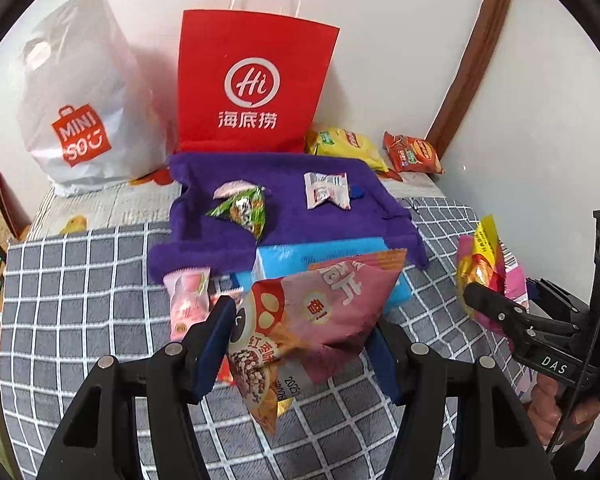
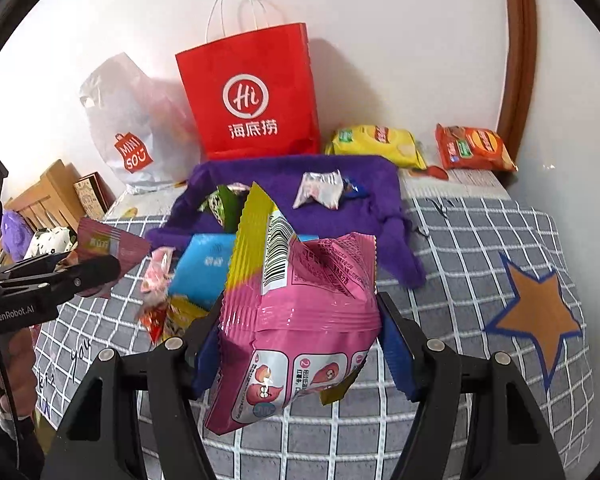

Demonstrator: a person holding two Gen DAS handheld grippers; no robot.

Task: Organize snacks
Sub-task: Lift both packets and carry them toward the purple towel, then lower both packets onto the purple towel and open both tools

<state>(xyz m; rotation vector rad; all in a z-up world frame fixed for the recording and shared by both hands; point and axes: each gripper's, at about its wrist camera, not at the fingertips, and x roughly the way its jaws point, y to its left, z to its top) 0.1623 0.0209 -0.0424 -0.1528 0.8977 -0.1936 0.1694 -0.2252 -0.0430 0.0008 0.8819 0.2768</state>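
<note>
My left gripper (image 1: 300, 324) is shut on a pink-and-brown chip bag (image 1: 332, 300), which hangs tilted above the grey checked blanket (image 1: 80, 300). Lifted just as high, a pink-and-yellow snack bag (image 2: 300, 304) has my right gripper (image 2: 300, 312) shut on it. Each view catches the other gripper at its side edge. Loose on the purple cloth (image 1: 292, 188) lie a green-wrapped snack (image 1: 244, 208) and a small white packet (image 1: 326, 190). A light blue box (image 1: 324, 256) and a small pink packet (image 1: 188, 296) lie at the cloth's near edge.
A red paper bag (image 1: 256, 84) with white handles and a white plastic shopping bag (image 1: 80, 100) stand against the back wall. A yellow chip bag (image 1: 348, 146) and an orange-red one (image 1: 412, 152) lie at the back right. A wooden door frame (image 2: 520, 60) rises behind them.
</note>
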